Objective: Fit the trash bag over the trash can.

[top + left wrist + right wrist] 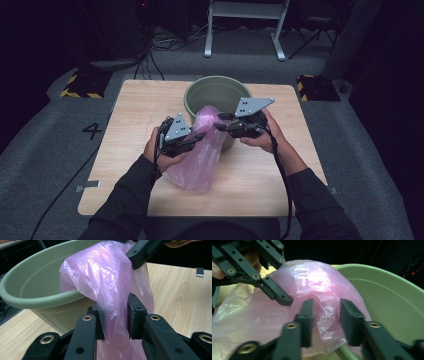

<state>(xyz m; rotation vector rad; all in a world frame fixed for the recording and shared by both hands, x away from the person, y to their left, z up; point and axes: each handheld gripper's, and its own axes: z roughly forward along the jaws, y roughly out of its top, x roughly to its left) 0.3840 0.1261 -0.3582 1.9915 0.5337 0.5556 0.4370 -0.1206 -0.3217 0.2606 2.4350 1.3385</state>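
High view: I am working a pink plastic bag (197,157) toward the green tub (216,94) at the far middle of the wooden table (135,107); the bag's long axis is running from its loose end near me up to its top, which is draping over the tub's near rim; my left gripper (196,139) is sitting at the bag's left flank, my right gripper (220,126) at its upper right, just beside the rim, so the right one is lying nearer the tub. Left gripper view: my jaws are standing narrow and are pinching a gathered fold of the bag (110,297) between the pads; the film is rising ahead of them and folding over the tub's rim (35,302), so the tub is lying ahead and to the left of this grip; the right gripper's jaw is showing at top right against the bag. Right gripper view: my jaws are standing partly apart, with a bulge of the bag (324,315) between them; whether the pads are pressing on the film I cannot tell; the tub's mouth (392,305) is opening to the right, the left gripper (283,300) touching the bag at upper left. Judgement: the coming move is turning on carrying the bag's top edge further over the rim, toward the tub's mouth.
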